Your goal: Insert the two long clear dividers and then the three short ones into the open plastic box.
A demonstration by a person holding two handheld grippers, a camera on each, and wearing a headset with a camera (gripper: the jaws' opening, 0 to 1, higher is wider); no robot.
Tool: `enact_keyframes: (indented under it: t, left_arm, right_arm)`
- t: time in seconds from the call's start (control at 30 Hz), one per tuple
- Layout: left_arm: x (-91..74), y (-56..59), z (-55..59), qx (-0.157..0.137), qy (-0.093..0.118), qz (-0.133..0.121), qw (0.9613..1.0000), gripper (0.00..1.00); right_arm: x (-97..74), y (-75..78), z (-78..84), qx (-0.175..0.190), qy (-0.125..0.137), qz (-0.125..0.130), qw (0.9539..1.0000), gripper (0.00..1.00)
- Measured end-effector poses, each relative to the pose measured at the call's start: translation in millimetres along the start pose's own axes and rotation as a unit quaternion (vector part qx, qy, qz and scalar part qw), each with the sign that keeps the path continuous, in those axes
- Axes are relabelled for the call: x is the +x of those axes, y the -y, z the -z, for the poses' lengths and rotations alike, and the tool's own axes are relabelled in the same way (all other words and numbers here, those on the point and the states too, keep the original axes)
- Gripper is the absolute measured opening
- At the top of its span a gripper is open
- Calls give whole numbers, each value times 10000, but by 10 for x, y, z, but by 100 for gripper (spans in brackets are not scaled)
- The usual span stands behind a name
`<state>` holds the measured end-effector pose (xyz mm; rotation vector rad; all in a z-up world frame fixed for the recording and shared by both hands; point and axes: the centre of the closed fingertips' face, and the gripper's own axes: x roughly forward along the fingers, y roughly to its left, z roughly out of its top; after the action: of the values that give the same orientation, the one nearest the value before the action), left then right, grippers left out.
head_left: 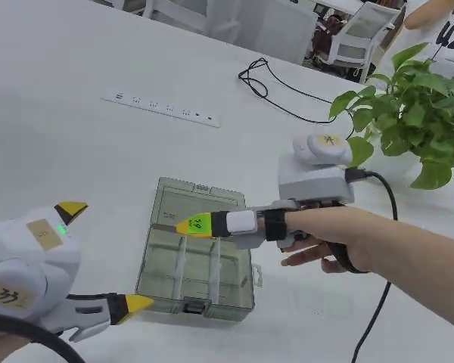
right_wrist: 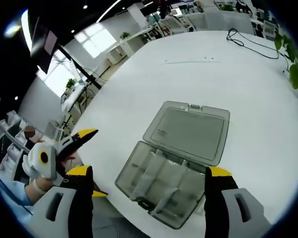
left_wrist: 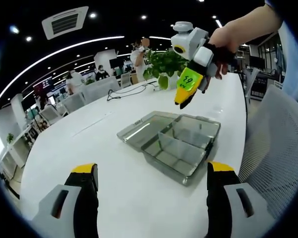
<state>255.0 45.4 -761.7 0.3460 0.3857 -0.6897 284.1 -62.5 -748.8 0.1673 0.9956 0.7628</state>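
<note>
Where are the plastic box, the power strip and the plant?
plastic box (head_left: 200,203), head view, on its open lid.
power strip (head_left: 160,107), head view, on its middle.
plant (head_left: 420,106), head view, on its leaves.

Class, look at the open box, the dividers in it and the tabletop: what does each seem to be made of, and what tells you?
Box: smoky, see-through hard plastic, likely; white shows through its lid. Dividers: clear plastic strips, probably; their edges catch pale light. Tabletop: smooth white matt surface, perhaps laminate; its core is hidden.

Smoky grey box (head_left: 193,200), yellow-tipped left tongs (head_left: 104,257)
</note>
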Motion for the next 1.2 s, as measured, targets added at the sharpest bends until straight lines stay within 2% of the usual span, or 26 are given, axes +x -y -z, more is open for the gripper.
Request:
enact_keyframes:
  t: [0.07, 0.1, 0.13, 0.2, 0.23, 0.3, 0.33, 0.37, 0.4, 0.43, 0.47, 0.5, 0.53, 0.57, 0.6, 0.67, 0.7, 0.73, 0.87, 0.9, 0.97, 1.0, 1.2]
  left_arm:
    - [-1, 10, 2, 5, -11, 18, 10000, 93]
    - [-2, 14, -1, 7, -10, 22, 10000, 93]
    - [-2, 16, -1, 5, -12, 26, 10000, 93]
    - [-4, 18, 0, -6, -14, 32, 10000, 93]
    - [-4, 19, 0, -12, -11, 38, 10000, 93]
    - [-7, 23, -2, -24, -4, 44, 10000, 93]
    - [-8, 23, -2, -29, -4, 45, 10000, 93]
    - [-9, 22, -2, -44, 2, 50, 10000, 93]
    - [-10, 24, -3, -66, 8, 57, 10000, 93]
    - [-11, 30, -2, -119, 14, 75, 9999, 93]
    - [-12, 27, 2, -136, 13, 78, 9999, 93]
    - [-12, 25, 3, -157, 21, 84, 9998, 93]
    - [-13, 29, 2, -218, 31, 101, 9997, 93]
    - [-10, 45, 0, -323, 56, 158, 9993, 93]
    - [-9, 50, 5, -376, 42, 171, 9991, 94]
    - [-10, 53, 9, -400, 25, 174, 9990, 94]
    - [-11, 64, -2, -459, 60, 207, 9987, 95]
    - [-9, 83, -11, -579, 91, 264, 9979, 96]
    - [-6, 117, -14, -704, 104, 358, 9968, 97]
    - [-3, 129, -12, -760, 102, 387, 9963, 98]
    - [3, 134, -4, -782, 95, 413, 9960, 98]
    - [3, 136, -3, -784, 91, 415, 9960, 98]
    - [9, 152, -2, -867, 85, 453, 9952, 99]
  right_arm:
    - [-36, 26, -6, -181, 233, -54, 9996, 98]
    - [-65, 48, -48, -638, 450, -55, 9969, 99]
    - [-88, 96, -23, -752, 423, 74, 9962, 100]
    - [-137, 116, -18, -1162, 577, 76, 9915, 100]
    - [-154, 131, 37, -1097, 487, 89, 9927, 100]
    - [-208, 158, 42, -1316, 682, 48, 9889, 100]
    - [-225, 177, 75, -1306, 655, 46, 9893, 100]
    - [-251, 188, 40, -1499, 875, -3, 9848, 100]
    - [-271, 215, 43, -1546, 944, 30, 9834, 100]
    - [-300, 210, 77, -1632, 989, -58, 9816, 100]
    - [-320, 218, 60, -1717, 1134, -62, 9786, 100]
    - [-338, 260, 110, -1657, 1076, -12, 9803, 100]
    - [-358, 281, 150, -1702, 1080, -83, 9794, 100]
    - [-386, 339, 169, -1668, 1137, -9, 9794, 100]
    - [-405, 350, 177, -1696, 1204, -40, 9781, 100]
    - [-453, 399, 195, -1807, 1339, -5, 9744, 100]
    - [-476, 391, 175, -1946, 1479, -43, 9697, 100]
    - [-498, 435, 222, -1878, 1424, -1, 9718, 100]
    - [-590, 482, 257, -2028, 1576, -25, 9665, 100]
    - [-614, 503, 286, -2031, 1562, -8, 9666, 100]
    - [-650, 520, 310, -2151, 1596, -10, 9635, 100]
    - [-659, 549, 334, -2163, 1546, 22, 9640, 100]
    - [-731, 734, 508, -2501, 1238, 148, 9601, 100]
